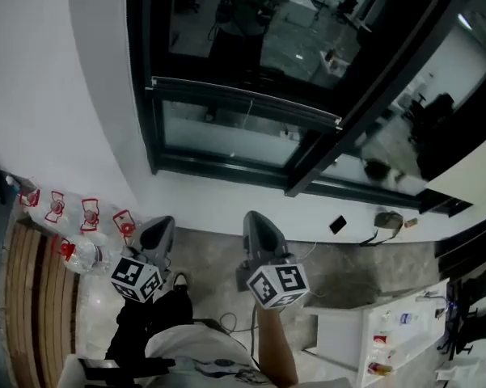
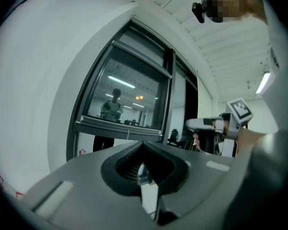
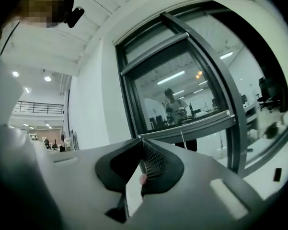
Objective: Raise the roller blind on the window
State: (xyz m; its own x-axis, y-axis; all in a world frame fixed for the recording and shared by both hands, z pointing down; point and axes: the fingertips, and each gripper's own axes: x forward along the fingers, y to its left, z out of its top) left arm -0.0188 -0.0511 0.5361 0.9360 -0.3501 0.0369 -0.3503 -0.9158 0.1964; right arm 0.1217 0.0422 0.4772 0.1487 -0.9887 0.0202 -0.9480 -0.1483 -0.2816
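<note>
Clear plastic water bottles with red labels (image 1: 73,217) sit by the white wall at far left, the nearest partly hidden by the left gripper (image 1: 159,226). Brown slatted wooden bench (image 1: 24,297) is cut off by the bottom edge. Left gripper's jaws are pressed together with nothing between them, low down and well apart from the window.

Dark-framed window (image 1: 145,95) has its top cut off. The roller blind's grey bottom rail (image 1: 243,95) crosses the pane partway up, with a thin pull cord (image 1: 250,110) hanging from its middle. The blind fabric above the rail is hard to tell from the glass, which shows only reflections.

Right gripper (image 1: 255,221) is just right of the left one, jaws closed and empty, below the rail and not touching it. Small black flat thing (image 1: 337,225) lies on the grey floor, unidentifiable. White shelf unit (image 1: 331,330) at lower right holds small items, too tiny to name.
</note>
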